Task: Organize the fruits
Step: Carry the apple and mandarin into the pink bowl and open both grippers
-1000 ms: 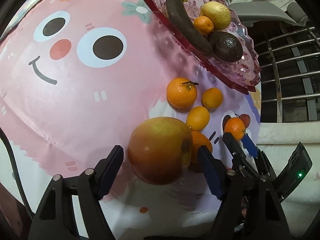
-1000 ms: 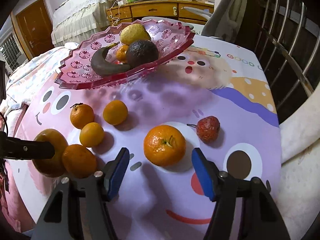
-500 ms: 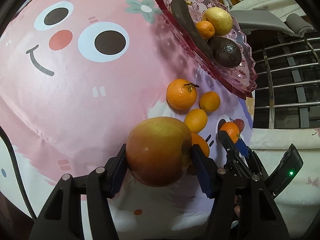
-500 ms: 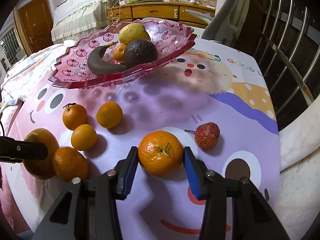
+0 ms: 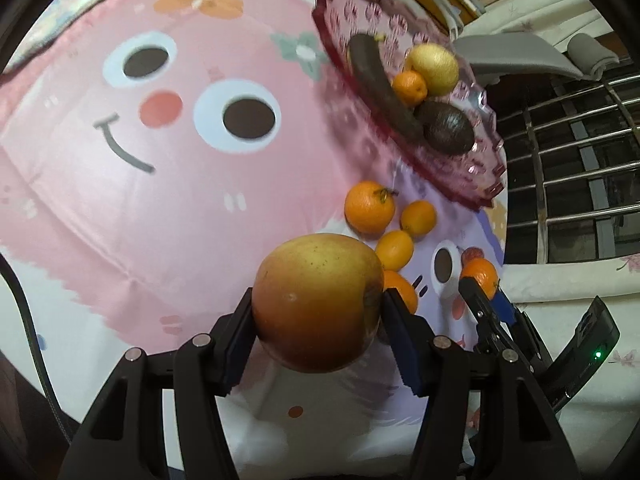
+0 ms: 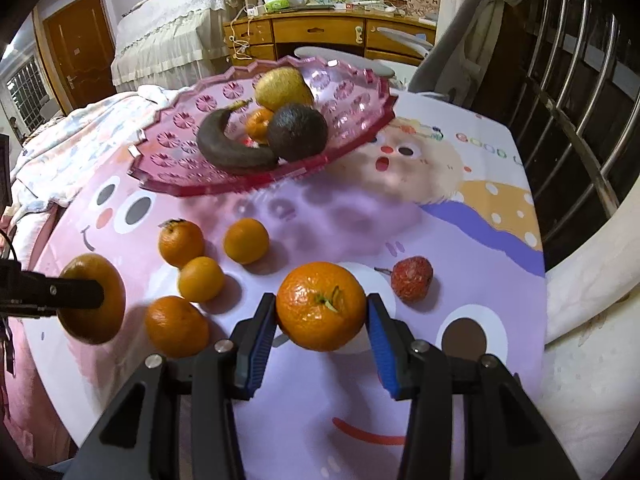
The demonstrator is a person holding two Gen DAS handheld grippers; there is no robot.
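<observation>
My left gripper [image 5: 318, 312] is shut on a large red-yellow apple [image 5: 316, 300] and holds it above the cloth; the apple also shows in the right wrist view [image 6: 94, 298]. My right gripper [image 6: 322, 314] is shut on a big orange [image 6: 320, 306], which the left wrist view shows too [image 5: 480, 276]. A pink glass fruit plate [image 6: 352, 92] at the back holds a dark banana [image 6: 224, 144], an avocado [image 6: 298, 132], a yellow pear [image 6: 282, 86] and a small orange [image 6: 258, 124]. Several small oranges [image 6: 202, 278] and a red lychee [image 6: 412, 278] lie on the cloth.
The table carries a pink and purple cartoon cloth [image 6: 460, 216]. A metal railing [image 6: 568, 92] runs along the right side. A grey chair [image 5: 516, 56] stands behind the plate. A wooden dresser [image 6: 328, 34] and a bed [image 6: 168, 36] are farther back.
Both grippers went from open to shut, the left on the apple and the right on the big orange. Both fruits have risen a little off the cloth.
</observation>
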